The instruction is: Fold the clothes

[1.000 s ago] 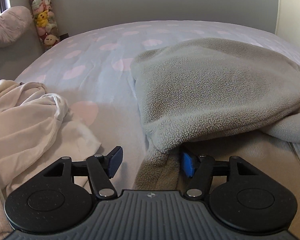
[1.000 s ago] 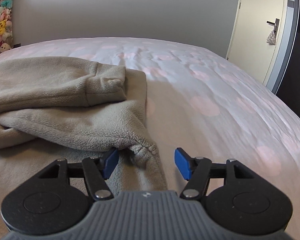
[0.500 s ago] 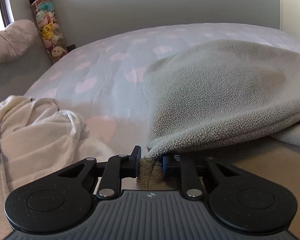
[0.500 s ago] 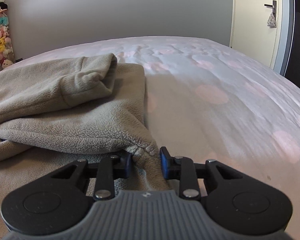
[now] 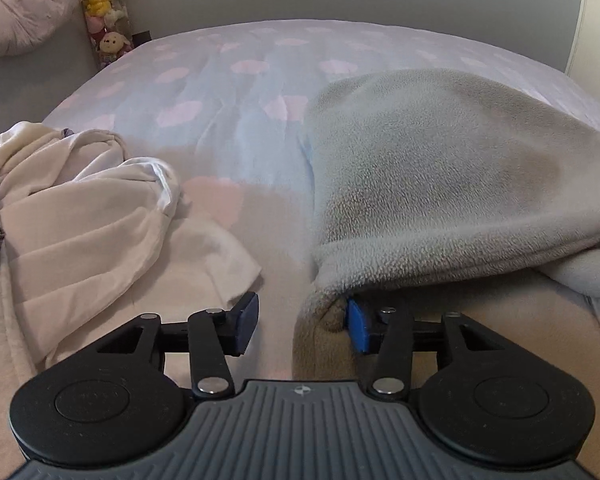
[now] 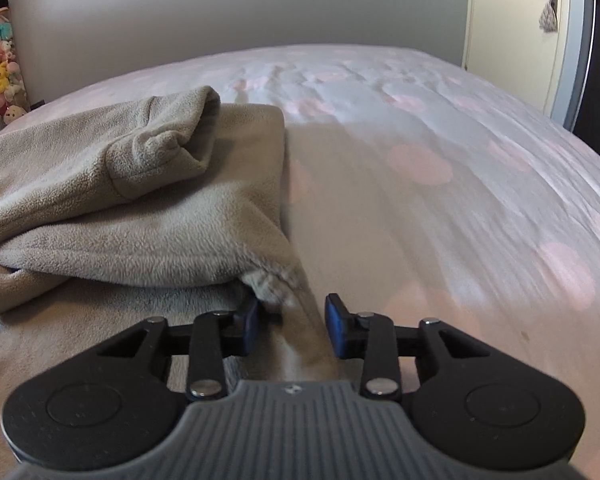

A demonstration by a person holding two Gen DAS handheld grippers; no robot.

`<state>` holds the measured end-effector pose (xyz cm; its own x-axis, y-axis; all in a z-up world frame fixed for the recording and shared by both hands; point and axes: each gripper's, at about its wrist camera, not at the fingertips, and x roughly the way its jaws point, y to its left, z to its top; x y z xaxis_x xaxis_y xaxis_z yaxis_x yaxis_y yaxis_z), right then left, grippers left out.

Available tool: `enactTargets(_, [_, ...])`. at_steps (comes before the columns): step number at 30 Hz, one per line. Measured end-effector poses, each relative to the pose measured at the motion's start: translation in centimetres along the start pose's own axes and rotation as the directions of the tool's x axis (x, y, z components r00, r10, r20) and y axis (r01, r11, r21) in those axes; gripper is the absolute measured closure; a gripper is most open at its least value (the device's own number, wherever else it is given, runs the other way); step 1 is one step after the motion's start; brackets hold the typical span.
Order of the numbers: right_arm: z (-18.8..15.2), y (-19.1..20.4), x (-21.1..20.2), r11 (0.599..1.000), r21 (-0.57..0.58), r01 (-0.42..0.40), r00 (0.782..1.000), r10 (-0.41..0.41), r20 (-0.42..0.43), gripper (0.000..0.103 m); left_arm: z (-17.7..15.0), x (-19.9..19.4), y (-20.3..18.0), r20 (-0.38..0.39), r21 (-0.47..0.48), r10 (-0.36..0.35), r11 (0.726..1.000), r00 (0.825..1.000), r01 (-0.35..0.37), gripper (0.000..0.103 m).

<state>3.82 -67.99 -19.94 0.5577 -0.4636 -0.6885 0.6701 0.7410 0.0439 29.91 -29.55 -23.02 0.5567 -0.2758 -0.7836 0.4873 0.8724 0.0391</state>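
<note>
fleece garment (image 5: 440,184) on bed (image 5: 228,92) | white garment (image 5: 84,216) left of it

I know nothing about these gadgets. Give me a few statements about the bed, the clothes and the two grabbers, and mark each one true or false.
1. The grey fleece garment lies on a bedspread printed with pink shapes. True.
2. The left gripper is clamped shut on the fleece. False: its jaws stand open, the fleece edge beside one finger.
3. A crumpled white garment lies left of the fleece. True.
4. The right gripper holds a white shirt. False: it is open, with the fleece's corner between its fingers.
5. Plush toys are stacked by the wall. True.
</note>
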Motion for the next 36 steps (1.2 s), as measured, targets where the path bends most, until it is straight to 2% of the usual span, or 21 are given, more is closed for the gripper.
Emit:
enactTargets(3, [-0.6,-0.3,-3.2,1.0,0.007,-0.023,0.999,0.023,-0.028,0.055,-1.6,-2.6,0.5,-0.036,0.002,0.005,1.0,0.999,-0.005,0.054])
enactTargets(4, [-0.8,-0.4,-4.3,0.999,0.01,-0.031,0.999,0.031,-0.037,0.049,-2.1,-3.5,0.7,-0.049,-0.002,0.009,1.0,0.999,-0.009,0.054])
enactTargets(8, [-1.6,-0.8,-8.5,0.998,0.021,-0.062,0.995,0.063,-0.075,0.043,-4.5,-6.5,1.9,-0.084,-0.105,-0.053,0.994,0.995,0.044,0.053])
enactTargets(12, [-3.3,-1.2,-10.7,0.991,0.088,-0.103,0.983,0.115,-0.14,0.035,-6.5,-9.1,2.0,-0.11,-0.187,-0.102,0.979,0.989,0.08,0.05])
enactTargets(16, [-5.2,-1.7,-11.8,0.989,0.128,-0.071,0.974,0.097,-0.207,0.024,-8.4,-10.2,2.4,-0.172,-0.254,-0.08,0.967,0.982,0.034,0.044])
enactTargets(19, [-6.3,-2.2,-12.3,0.986,0.165,-0.035,0.963,0.077,-0.257,0.024,-9.5,-9.6,2.8,-0.257,-0.277,-0.074,0.961,0.964,0.0,0.044])
enactTargets(22, [-6.6,-2.8,-12.6,0.979,0.201,0.006,0.957,0.052,-0.284,0.022,-10.0,-9.4,2.8,-0.291,-0.274,-0.097,0.961,0.952,0.014,0.044])
enactTargets(24, [-6.9,-3.2,-12.3,0.974,0.218,0.053,0.94,0.025,-0.339,0.022,-10.3,-9.1,2.5,-0.318,-0.265,-0.119,0.964,0.941,0.033,0.044])
enactTargets(27, [-7.4,-3.7,-11.5,0.966,0.21,0.148,0.903,-0.045,-0.428,0.022,-10.8,-8.6,1.9,-0.365,-0.241,-0.158,0.968,0.918,0.07,0.042])
enactTargets(30, [-8.1,-4.3,-10.7,0.957,0.239,0.164,0.866,-0.024,-0.499,0.02,-11.6,-7.9,1.8,-0.413,-0.239,-0.184,0.967,0.892,0.089,0.039])
enactTargets(34, [-8.6,-4.2,-10.5,0.961,0.228,0.158,0.847,-0.014,-0.531,0.016,-12.3,-7.8,2.3,-0.428,-0.265,-0.218,0.958,0.877,0.109,0.038])
enactTargets(36, [-8.9,-4.1,-10.6,0.962,0.232,0.147,0.845,-0.001,-0.534,0.016,-12.5,-7.8,2.4,-0.427,-0.271,-0.231,0.955,0.874,0.12,0.038])
